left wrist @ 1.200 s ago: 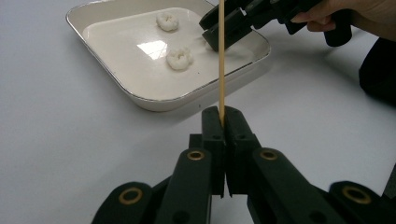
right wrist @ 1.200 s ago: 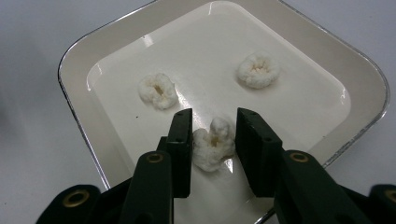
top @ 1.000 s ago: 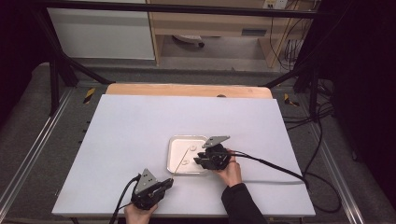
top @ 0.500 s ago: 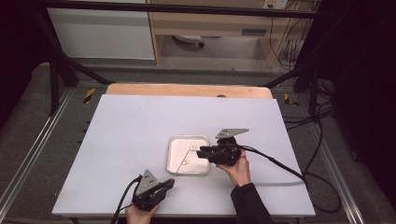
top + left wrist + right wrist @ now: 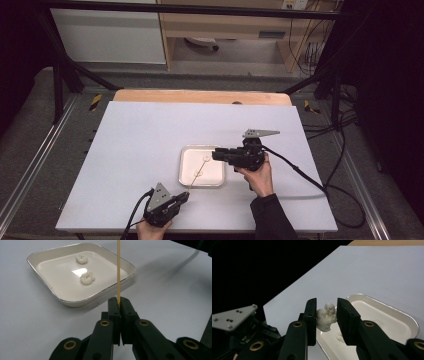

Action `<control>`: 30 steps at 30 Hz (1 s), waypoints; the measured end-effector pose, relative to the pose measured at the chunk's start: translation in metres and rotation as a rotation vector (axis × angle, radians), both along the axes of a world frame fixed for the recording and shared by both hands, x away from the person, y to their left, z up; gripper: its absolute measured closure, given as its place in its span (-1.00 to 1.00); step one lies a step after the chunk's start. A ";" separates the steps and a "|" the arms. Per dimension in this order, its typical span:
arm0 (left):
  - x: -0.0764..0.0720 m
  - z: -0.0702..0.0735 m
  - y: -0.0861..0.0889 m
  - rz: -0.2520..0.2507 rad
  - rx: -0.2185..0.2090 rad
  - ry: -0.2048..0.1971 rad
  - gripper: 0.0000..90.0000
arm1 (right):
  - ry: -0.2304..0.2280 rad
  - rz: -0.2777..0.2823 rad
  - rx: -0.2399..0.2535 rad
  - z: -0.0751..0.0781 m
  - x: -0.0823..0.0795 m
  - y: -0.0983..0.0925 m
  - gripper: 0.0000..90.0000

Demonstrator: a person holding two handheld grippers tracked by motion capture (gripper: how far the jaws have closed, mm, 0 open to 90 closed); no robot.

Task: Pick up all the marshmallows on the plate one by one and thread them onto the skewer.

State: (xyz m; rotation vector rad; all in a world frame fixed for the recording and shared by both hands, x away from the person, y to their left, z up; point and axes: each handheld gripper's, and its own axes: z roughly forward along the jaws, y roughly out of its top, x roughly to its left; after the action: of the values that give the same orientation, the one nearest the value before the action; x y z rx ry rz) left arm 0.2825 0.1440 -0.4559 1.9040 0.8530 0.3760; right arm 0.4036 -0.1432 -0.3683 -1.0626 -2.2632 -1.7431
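The right tongs (image 5: 326, 316) are pinching a white puffy piece (image 5: 326, 315) above the tray (image 5: 217, 183) near the surface's front edge. The left tongs (image 5: 119, 302) are clamping a thin wooden skewer (image 5: 118, 270) at the front edge, while two more pieces (image 5: 87, 278) are lying in the tray.

Your thin wooden skewer (image 5: 118, 270) stands upright; 1 lumpy white piece (image 5: 326, 315) hangs lifted (2 more (image 5: 86, 278) lie in the tray (image 5: 62, 299)).

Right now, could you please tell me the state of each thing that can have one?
left gripper: shut on the skewer
skewer: bare, slanting up over the tray
right gripper: shut on a white piece, lifted off the tray
white piece: pinched between the jaws
tray: flat on the table, holding two white pieces
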 end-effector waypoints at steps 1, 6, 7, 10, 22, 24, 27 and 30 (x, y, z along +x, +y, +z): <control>0.000 0.000 -0.001 -0.002 0.001 -0.002 0.95 | 0.003 0.001 0.011 0.001 0.001 0.000 0.57; -0.001 0.000 -0.002 -0.007 -0.001 -0.008 0.95 | 0.030 0.010 0.050 0.002 0.002 0.000 0.57; -0.001 0.000 -0.002 -0.008 -0.001 -0.008 0.95 | 0.034 0.013 0.055 0.002 0.002 0.000 0.57; -0.001 0.000 -0.003 -0.010 -0.002 -0.009 0.95 | 0.048 0.020 0.060 0.001 0.003 0.002 0.57; -0.001 0.001 -0.004 -0.015 0.002 -0.013 0.95 | 0.087 0.059 0.053 -0.008 0.003 0.009 0.57; -0.001 0.001 -0.004 -0.015 0.005 -0.013 0.95 | 0.092 0.060 0.048 -0.009 0.003 0.010 0.57; -0.001 0.001 -0.004 -0.014 0.007 -0.014 0.96 | 0.095 0.070 0.044 -0.011 0.003 0.011 0.59; -0.001 0.001 -0.005 -0.014 0.005 -0.019 0.96 | 0.105 0.084 0.038 -0.015 0.002 0.014 0.62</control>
State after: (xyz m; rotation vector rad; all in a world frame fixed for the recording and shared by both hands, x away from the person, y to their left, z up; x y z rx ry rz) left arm 0.2815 0.1393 -0.4552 1.9070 0.8261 0.3872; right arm 0.4052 -0.1295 -0.3833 -1.0120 -2.1710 -1.6504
